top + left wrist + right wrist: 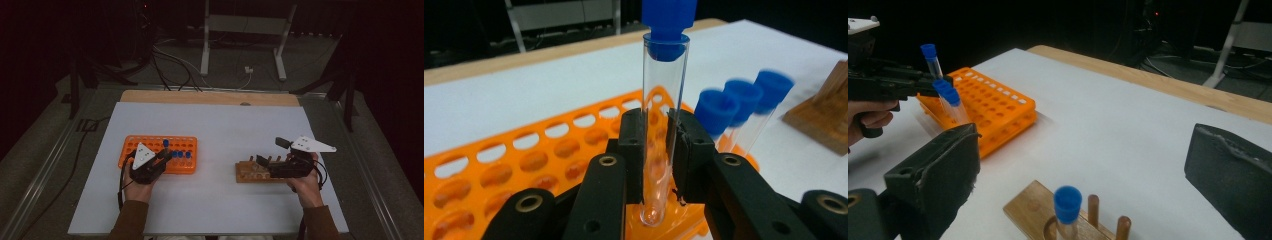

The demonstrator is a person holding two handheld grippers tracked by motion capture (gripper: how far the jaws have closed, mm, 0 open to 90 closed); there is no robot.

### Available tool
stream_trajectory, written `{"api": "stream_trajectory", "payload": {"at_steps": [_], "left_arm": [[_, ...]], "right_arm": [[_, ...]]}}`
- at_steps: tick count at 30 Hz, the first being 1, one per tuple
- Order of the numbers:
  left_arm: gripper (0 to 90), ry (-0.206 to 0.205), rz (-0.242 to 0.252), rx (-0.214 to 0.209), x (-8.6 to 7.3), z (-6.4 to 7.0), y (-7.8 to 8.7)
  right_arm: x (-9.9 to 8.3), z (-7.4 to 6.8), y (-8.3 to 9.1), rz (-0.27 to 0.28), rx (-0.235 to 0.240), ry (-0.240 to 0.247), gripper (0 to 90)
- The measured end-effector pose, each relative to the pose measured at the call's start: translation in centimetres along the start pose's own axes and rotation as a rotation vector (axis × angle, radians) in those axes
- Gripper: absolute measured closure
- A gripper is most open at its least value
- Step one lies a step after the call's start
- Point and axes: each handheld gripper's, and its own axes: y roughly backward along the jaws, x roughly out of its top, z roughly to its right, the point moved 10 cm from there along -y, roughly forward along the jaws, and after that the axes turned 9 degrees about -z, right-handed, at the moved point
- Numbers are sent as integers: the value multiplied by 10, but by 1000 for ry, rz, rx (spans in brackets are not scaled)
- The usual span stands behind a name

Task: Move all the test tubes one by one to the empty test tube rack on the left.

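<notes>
Job as I read it: move blue-capped tubes from the orange rack (159, 154) at left to the wooden rack (252, 172) at right. Early on, I reckon: one capped tube (1067, 206) already stands in the wooden rack, w/ bare pegs beside it; three more tubes (744, 102) wait in the orange rack's right part, and one is in my grip. So approx one done, one in transit, three left, as far as I can see.

Near side first: my right gripper (270, 160) hovers over the wooden rack, jaws spread wide, nothing btwn them; the placed tube stands just below and between them in the right gripper view.

Left side: my left gripper (162, 156) is clamped on the lifted tube (663, 125), pads pinching its lower glass, tube upright, cap well above the jaws. Its rounded bottom hangs just over the orange rack; can't tell if it's fully clear of the hole. The three waiting tubes stand just right of it, a bit farther off.

Far side of the table: bare white top, nothing to move.
</notes>
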Motion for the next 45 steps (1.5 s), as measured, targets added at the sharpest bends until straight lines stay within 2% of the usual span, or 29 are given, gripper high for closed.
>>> {"api": "stream_trajectory", "payload": {"at_steps": [5, 15, 17, 18, 21, 24, 26, 33, 38, 42, 45], "left_arm": [[778, -20, -71, 22, -13, 0, -5], [779, -19, -125, 30, -22, 0, -8], [765, -15, -123, 32, -22, -1, -7], [728, -13, -116, 33, -21, -2, -6], [702, -15, -63, 28, -12, -2, 3], [741, -26, -31, 27, -6, -2, 11], [770, -32, -44, 19, -7, -1, 12], [777, -46, -86, 21, -12, 0, 6], [772, -31, -83, 9, -13, -1, 7], [675, -7, -73, -17, -14, -1, 11], [643, 18, -52, -48, -12, 0, 16]], "right_arm": [[0, -1, 0, 8, 4, 0, 17], [-3, -1, -2, 3, 5, -5, 18], [-4, -1, -1, 3, 7, -8, 18], [-4, 0, -1, 2, 7, -7, 18], [-4, 1, -1, 3, 8, -12, 18], [-5, 1, -1, 2, 8, -12, 18], [-6, 1, -1, 1, 11, -13, 18], [-8, 1, -1, -4, -3, 0, 18], [-14, 2, -5, -22, -11, 11, 18], [-24, 4, -11, -52, -23, 16, 50], [-31, 5, -17, -77, -23, 20, 80]]}}
